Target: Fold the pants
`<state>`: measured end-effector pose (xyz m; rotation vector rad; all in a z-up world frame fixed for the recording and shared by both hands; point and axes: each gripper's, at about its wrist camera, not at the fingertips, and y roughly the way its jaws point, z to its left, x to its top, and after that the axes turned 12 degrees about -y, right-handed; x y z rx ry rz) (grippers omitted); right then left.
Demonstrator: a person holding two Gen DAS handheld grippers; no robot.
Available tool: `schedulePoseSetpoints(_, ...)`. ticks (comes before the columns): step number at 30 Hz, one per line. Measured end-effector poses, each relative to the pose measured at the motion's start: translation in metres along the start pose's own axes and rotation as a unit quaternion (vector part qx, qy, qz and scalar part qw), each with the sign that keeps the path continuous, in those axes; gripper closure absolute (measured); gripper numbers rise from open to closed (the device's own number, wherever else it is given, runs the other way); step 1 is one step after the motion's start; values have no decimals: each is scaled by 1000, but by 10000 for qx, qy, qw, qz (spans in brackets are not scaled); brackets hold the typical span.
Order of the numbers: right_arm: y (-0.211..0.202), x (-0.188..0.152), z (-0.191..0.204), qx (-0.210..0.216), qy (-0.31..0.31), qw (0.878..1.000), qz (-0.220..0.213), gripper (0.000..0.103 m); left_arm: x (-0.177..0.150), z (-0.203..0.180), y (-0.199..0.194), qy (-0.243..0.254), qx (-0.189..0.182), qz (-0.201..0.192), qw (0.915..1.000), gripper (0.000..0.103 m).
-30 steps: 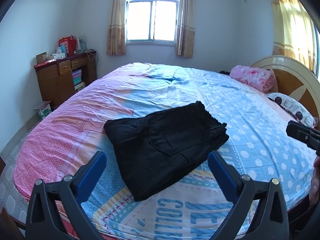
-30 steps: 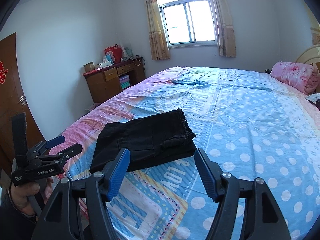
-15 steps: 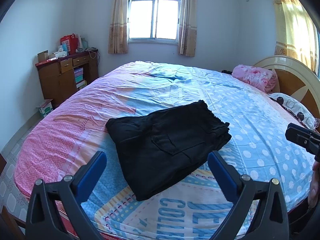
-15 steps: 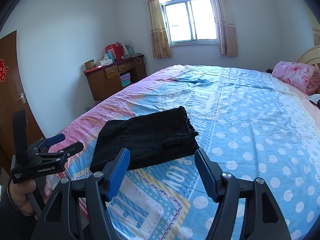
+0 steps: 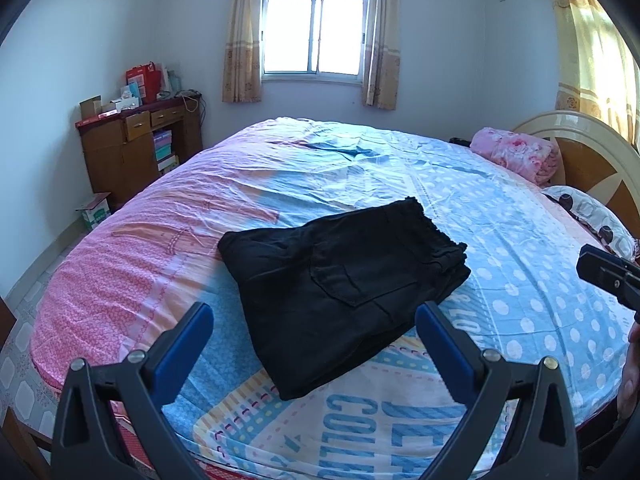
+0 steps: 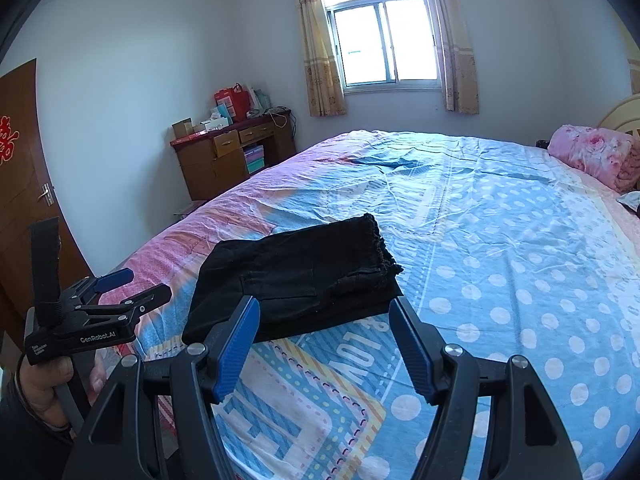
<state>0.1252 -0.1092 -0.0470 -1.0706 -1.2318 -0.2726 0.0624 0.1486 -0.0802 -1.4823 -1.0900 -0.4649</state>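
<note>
Bed [image 5: 520, 216]: fills both views; patterned sheet in pink, blue and polka dots, wrinkled toward 12 o'clock.

Pants [image 5: 344, 288]: black, lying on the sheet near the bed's foot edge, at centre in the left wrist view and at about 10 o'clock of centre in the right wrist view [image 6: 296, 276]. Compact rectangular stack, several layers at the frayed hem end, back pocket uppermost. Judged: folding looks finished or all but; this reads as a closing step.

Left gripper [image 5: 314, 332]: fingers spread wide, nothing between them, held above the near edge of the pants without touching. Seen also at 8 o'clock in the right wrist view [image 6: 124, 286], clear of the cloth.

Right gripper [image 6: 324, 340]: fingers spread wide, empty, just short of the stack's near edge.

Next move, as judgement: if anything, a light press to even the layers, then pulling both tools away without snagging the hem.
</note>
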Motion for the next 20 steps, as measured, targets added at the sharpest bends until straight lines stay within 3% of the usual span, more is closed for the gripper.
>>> schedulePoseSetpoints(20, 9, 1, 7, 41, -66, 10000, 42, 34, -4, -1, 6, 181, 107, 7, 9998, 0)
